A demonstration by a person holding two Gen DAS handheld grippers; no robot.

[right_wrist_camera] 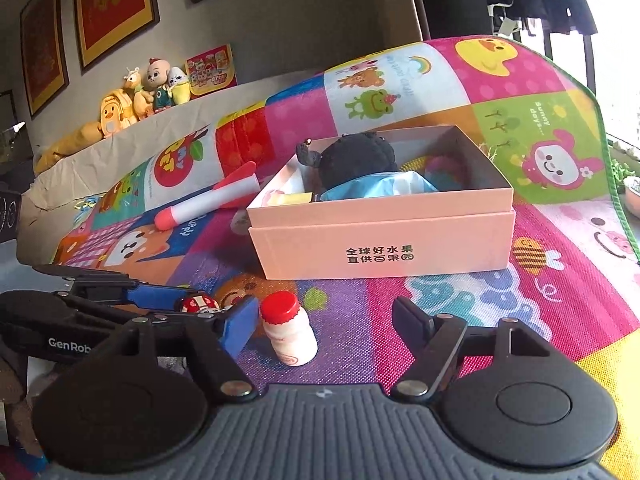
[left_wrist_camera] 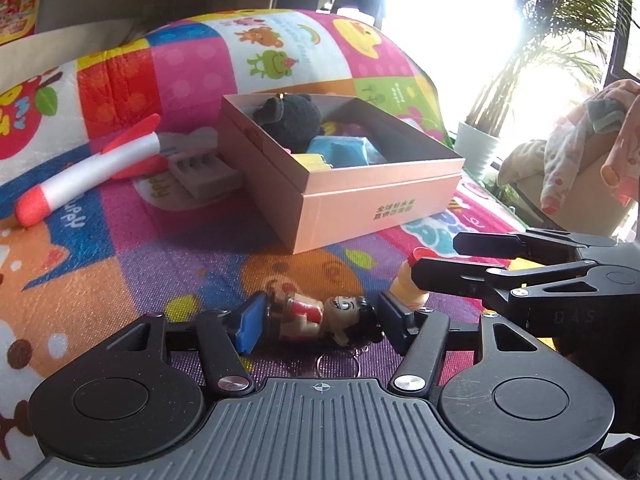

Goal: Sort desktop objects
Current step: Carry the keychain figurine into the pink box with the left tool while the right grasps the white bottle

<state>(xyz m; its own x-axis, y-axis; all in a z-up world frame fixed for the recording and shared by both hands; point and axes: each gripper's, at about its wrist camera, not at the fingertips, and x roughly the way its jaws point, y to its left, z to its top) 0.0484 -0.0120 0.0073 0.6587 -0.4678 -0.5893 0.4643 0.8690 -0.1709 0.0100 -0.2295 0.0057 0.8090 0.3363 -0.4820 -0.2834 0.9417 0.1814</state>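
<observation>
A small figurine [left_wrist_camera: 324, 316] with black hair and a red top lies on the colourful play mat [left_wrist_camera: 120, 272]. It spans the gap between the blue pads [left_wrist_camera: 250, 328] of my left gripper [left_wrist_camera: 320, 324], which is shut on it. A little white bottle [right_wrist_camera: 290, 334] with a red cap stands upright between the fingers of my right gripper [right_wrist_camera: 326, 322], close to the left pad [right_wrist_camera: 240, 328]; that gripper is open. Behind both stands an open pink box [right_wrist_camera: 380, 240] holding a black plush [right_wrist_camera: 356, 160] and blue and yellow items. The left wrist view shows the right gripper [left_wrist_camera: 436, 258] beside the bottle [left_wrist_camera: 410, 284].
A white and red foam rocket [left_wrist_camera: 92, 168] and a small grey tray [left_wrist_camera: 204, 172] lie left of the box [left_wrist_camera: 360, 208]. Plush toys [right_wrist_camera: 140, 92] line a ledge at the back left. A potted plant [left_wrist_camera: 480, 140] and draped clothes [left_wrist_camera: 580, 160] stand off to the right.
</observation>
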